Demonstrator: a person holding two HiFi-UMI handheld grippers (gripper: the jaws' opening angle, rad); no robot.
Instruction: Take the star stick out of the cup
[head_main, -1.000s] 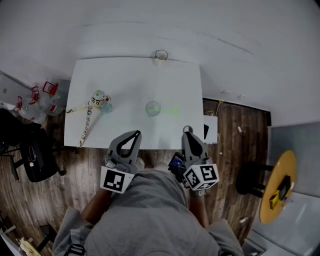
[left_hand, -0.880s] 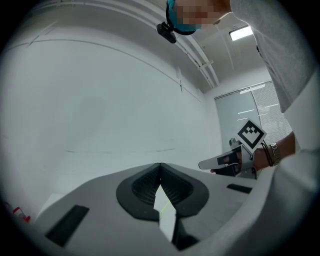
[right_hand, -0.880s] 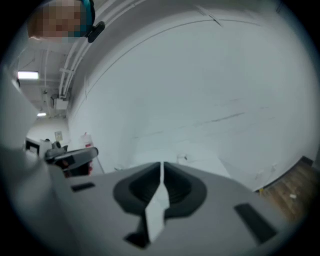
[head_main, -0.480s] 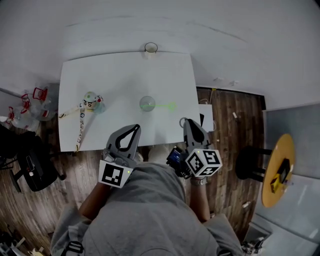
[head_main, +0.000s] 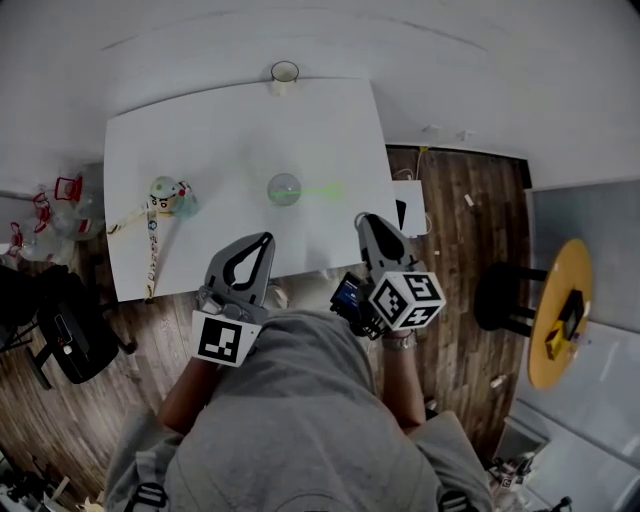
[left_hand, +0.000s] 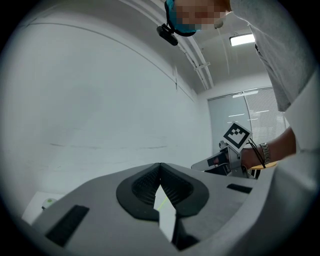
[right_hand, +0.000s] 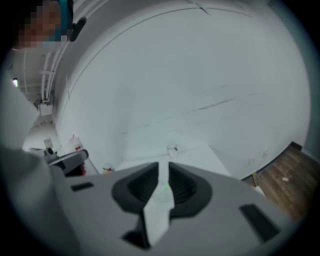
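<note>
Wooden floor lies below; at the white bench's (head_main: 200, 140) near edge the left hand-held gripper (head_main: 265, 241) is closed and empty, while the right hand-held gripper (head_main: 364, 221) is opening, gap narrow, nothing between. Mid-bench, the green star stick (head_main: 322, 190) stretches rightward from the clear cup (head_main: 284, 189).

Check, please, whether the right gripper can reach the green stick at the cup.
Probably yes: the right gripper, jaws opening and empty, hovers at the table's near edge, and only bare table lies between it and the stick at the cup.
</note>
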